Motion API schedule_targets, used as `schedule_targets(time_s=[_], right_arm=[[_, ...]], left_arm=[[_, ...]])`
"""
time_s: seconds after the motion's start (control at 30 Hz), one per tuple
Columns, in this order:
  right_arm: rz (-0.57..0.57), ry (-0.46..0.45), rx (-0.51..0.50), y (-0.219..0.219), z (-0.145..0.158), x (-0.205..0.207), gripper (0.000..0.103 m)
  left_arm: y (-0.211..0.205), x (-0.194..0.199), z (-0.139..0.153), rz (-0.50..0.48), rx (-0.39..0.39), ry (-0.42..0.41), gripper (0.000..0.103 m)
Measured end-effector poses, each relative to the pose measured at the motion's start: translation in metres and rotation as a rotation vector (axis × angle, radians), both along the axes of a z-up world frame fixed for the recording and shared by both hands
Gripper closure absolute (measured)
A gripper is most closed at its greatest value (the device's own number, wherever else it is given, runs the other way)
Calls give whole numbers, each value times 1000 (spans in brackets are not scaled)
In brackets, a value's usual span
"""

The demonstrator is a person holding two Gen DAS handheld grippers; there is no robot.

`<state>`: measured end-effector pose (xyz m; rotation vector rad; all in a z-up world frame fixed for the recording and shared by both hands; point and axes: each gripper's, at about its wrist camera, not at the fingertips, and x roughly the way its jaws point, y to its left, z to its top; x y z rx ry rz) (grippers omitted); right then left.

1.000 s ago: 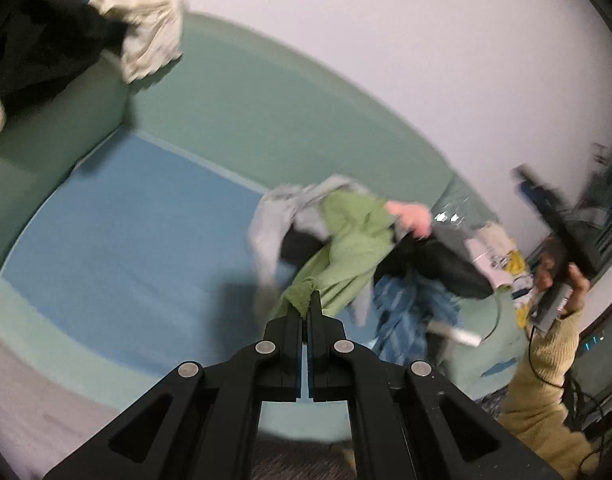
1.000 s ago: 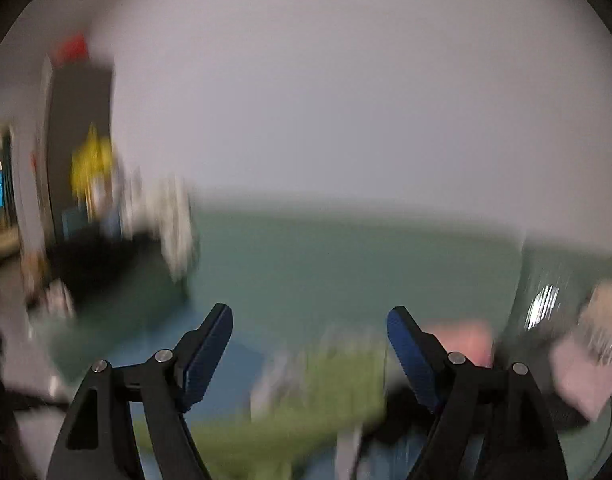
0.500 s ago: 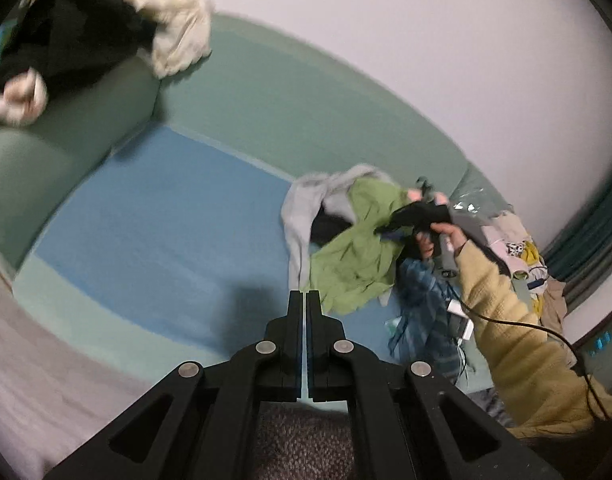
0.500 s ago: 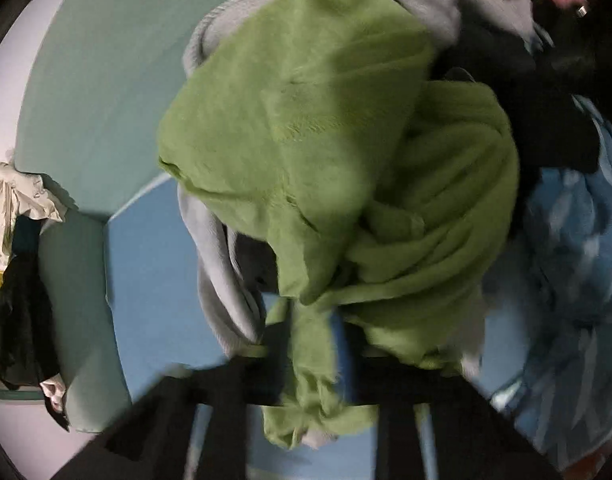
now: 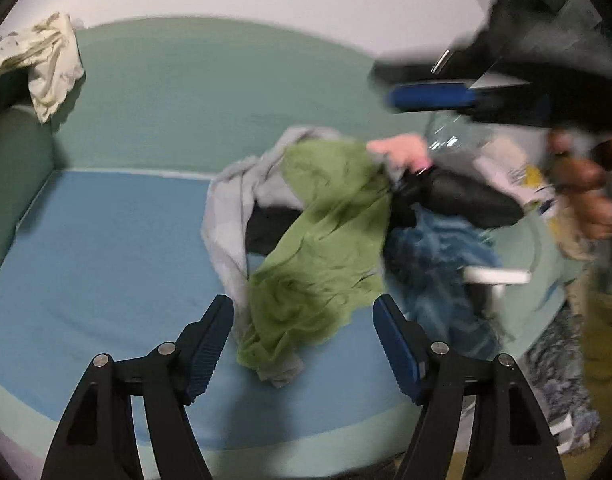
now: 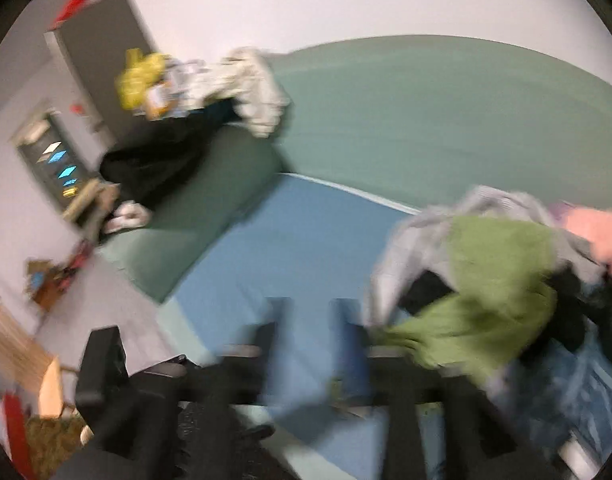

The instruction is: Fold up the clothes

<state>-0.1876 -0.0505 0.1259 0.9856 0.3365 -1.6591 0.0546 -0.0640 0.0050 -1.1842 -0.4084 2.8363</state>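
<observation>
The step in hand is judged to be picking a garment from the heap, with no fold begun. The left gripper (image 5: pixel 302 344) is seen with its jaws opening, the blue pads set wide apart; the lower tail of the green garment (image 5: pixel 321 256) hangs in the gap between them but is not pressed by either pad. The garment is draped from the top of the clothes pile (image 5: pixel 385 220) down towards six o'clock, its hem lying on the blue seat cover (image 5: pixel 106 264).

The right gripper (image 6: pixel 309 344) is badly blurred in its own view; its jaws are opening too, and only blue cover is made out between them, the green cloth lying just beside at three o'clock. From the left wrist it is caught high at one o'clock, well apart from the cloth.

Next, a firm pinch on the green hem is called for, then a pull towards the bare cover at nine o'clock, where a flat spread can be made.

What stands in the way: a grey garment (image 5: pixel 234 216) is tangled round the green one, with black and blue-striped pieces (image 5: pixel 437 264) underneath, so more than one item may be dragged along. A cream cloth (image 5: pixel 46 60) is draped over the green armrest (image 5: pixel 14 184) at ten o'clock, clear of the work.
</observation>
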Motion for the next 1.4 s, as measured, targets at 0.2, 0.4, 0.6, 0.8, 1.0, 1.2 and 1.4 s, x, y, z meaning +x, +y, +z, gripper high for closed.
schedule_targets(time_s=[0.2, 0.4, 0.6, 0.8, 1.0, 1.2, 1.4], right_arm=[[-378, -84, 317, 35, -98, -108, 38], [-506, -461, 285, 52, -205, -175, 89], [-99, -282, 95, 33, -160, -84, 99], [122, -576, 192, 67, -213, 3, 103], [-98, -583, 217, 106, -228, -19, 64], [-436, -345, 107, 145, -160, -107, 26], [-485, -333, 70, 89, -157, -182, 19]], left_arm=[[-10, -12, -52, 18, 39, -146, 30], [-18, -31, -64, -20, 81, -146, 30], [-47, -77, -76, 18, 475, -95, 30], [0, -153, -102, -55, 578, -238, 30], [65, -205, -148, 23, 333, -315, 40], [51, -174, -172, 79, 534, -330, 93], [46, -98, -112, -62, 589, -201, 93]])
